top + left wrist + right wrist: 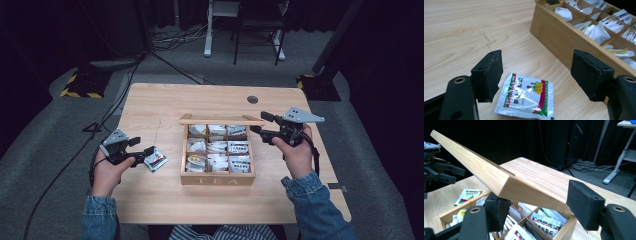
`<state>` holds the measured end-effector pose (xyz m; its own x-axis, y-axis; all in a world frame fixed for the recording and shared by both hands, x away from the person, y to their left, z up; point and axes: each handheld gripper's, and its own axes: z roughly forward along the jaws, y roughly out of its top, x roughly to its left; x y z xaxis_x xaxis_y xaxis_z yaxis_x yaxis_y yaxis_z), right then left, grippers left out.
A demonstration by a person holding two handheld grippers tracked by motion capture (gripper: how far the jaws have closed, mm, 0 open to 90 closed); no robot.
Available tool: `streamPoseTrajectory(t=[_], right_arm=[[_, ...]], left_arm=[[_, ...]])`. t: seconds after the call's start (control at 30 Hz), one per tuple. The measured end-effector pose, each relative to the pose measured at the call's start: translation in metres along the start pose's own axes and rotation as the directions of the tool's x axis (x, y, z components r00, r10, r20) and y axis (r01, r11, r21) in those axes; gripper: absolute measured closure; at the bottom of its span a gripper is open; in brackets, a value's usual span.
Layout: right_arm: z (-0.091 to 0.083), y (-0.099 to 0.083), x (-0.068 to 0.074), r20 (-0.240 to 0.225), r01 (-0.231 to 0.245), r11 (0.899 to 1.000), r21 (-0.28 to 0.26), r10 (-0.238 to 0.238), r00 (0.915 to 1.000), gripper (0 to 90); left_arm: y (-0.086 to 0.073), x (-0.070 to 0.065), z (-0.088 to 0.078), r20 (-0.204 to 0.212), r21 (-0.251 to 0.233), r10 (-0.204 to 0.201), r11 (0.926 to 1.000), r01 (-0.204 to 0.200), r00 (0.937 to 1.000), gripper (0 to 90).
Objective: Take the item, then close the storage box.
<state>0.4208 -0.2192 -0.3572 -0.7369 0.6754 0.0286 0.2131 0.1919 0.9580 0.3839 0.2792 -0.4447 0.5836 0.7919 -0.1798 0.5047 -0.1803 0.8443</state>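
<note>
While right gripper [256, 129] props hinged lid [499, 178] of wooden tea box [217, 177] open, lid edge between part-open jaws, resting on lower one; firm clamp cannot be told. Left gripper [536, 72] hangs just above tabletop [160, 105], jaws spread wide, gripping nothing. Tea sachet [525, 96] lies flat on tabletop below them, left of box. Judged: one sachet out and set down; compartments still full; lid closing left.
</note>
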Motion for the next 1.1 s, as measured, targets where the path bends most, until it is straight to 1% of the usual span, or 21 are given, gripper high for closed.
streamPoseTrajectory(t=[0.03, 0.07, 0.1, 0.13, 0.23, 0.4, 0.53, 0.6, 0.67, 0.83, 1.03, 1.07, 1.1], right_arm=[[0.000, 0.000, 0.000, 0.001, 0.002, 1.000, 0.001, -0.002, 1.0000, 36.3], [0.000, 0.000, 0.001, 0.003, 0.004, 1.000, 0.002, -0.004, 1.0000, 36.4], [-0.001, 0.000, 0.001, 0.003, 0.007, 1.000, 0.005, -0.007, 1.0000, 36.4], [-0.001, 0.000, 0.001, 0.005, 0.009, 1.000, 0.007, -0.009, 0.9999, 36.4], [-0.001, 0.000, 0.002, 0.007, 0.014, 1.000, 0.013, -0.014, 0.9999, 36.3], [-0.003, -0.001, 0.004, 0.008, 0.031, 0.999, 0.035, -0.031, 0.9995, 36.3], [-0.004, -0.002, 0.006, 0.006, 0.043, 0.997, 0.058, -0.044, 0.9990, 36.3], [-0.005, -0.002, 0.007, 0.003, 0.051, 0.996, 0.069, -0.051, 0.9987, 36.3], [-0.006, -0.003, 0.008, -0.002, 0.051, 0.996, 0.079, -0.051, 0.9987, 36.3], [-0.007, -0.004, 0.009, -0.008, 0.057, 0.993, 0.104, -0.056, 0.9984, 36.3], [-0.009, -0.007, 0.013, -0.015, 0.057, 0.987, 0.149, -0.056, 0.9983, 36.7], [-0.009, -0.007, 0.013, -0.015, 0.057, 0.987, 0.149, -0.056, 0.9983, 36.7], [-0.009, -0.007, 0.014, -0.013, 0.066, 0.985, 0.162, -0.064, 0.9978, 37.1]], left_arm=[[0.002, -0.002, 0.000, 0.005, 0.001, 0.010, 1.0000, -0.010, 0.9999, 26.8], [0.002, -0.002, 0.000, 0.005, 0.001, 0.010, 1.0000, -0.010, 0.9999, 26.8], [0.004, -0.005, -0.001, 0.015, 0.002, 0.023, 0.9997, -0.023, 0.9996, 26.8], [0.006, -0.007, -0.001, 0.016, 0.004, 0.028, 0.9996, -0.028, 0.9995, 26.8], [0.009, -0.012, 0.000, 0.041, 0.008, 0.048, 0.9988, -0.048, 0.9980, 26.7], [0.011, -0.014, -0.002, 0.039, 0.014, 0.060, 0.9981, -0.060, 0.9974, 26.6], [0.008, -0.010, -0.004, 0.021, 0.022, 0.048, 0.9986, -0.048, 0.9986, 26.6], [0.006, -0.008, -0.005, 0.016, 0.017, 0.032, 0.9993, -0.032, 0.9994, 26.6], [0.005, -0.006, -0.005, 0.009, 0.016, 0.027, 0.9995, -0.027, 0.9996, 26.7], [0.002, -0.002, -0.007, 0.002, 0.013, 0.009, 0.9999, -0.009, 1.0000, 27.0], [0.001, 0.002, -0.006, 0.002, 0.015, -0.003, 0.9999, 0.003, 1.0000, 27.3], [0.001, 0.002, -0.006, 0.002, 0.015, -0.003, 0.9999, 0.003, 1.0000, 27.3], [0.000, 0.002, -0.006, 0.002, 0.016, -0.002, 0.9999, 0.002, 1.0000, 27.3]])
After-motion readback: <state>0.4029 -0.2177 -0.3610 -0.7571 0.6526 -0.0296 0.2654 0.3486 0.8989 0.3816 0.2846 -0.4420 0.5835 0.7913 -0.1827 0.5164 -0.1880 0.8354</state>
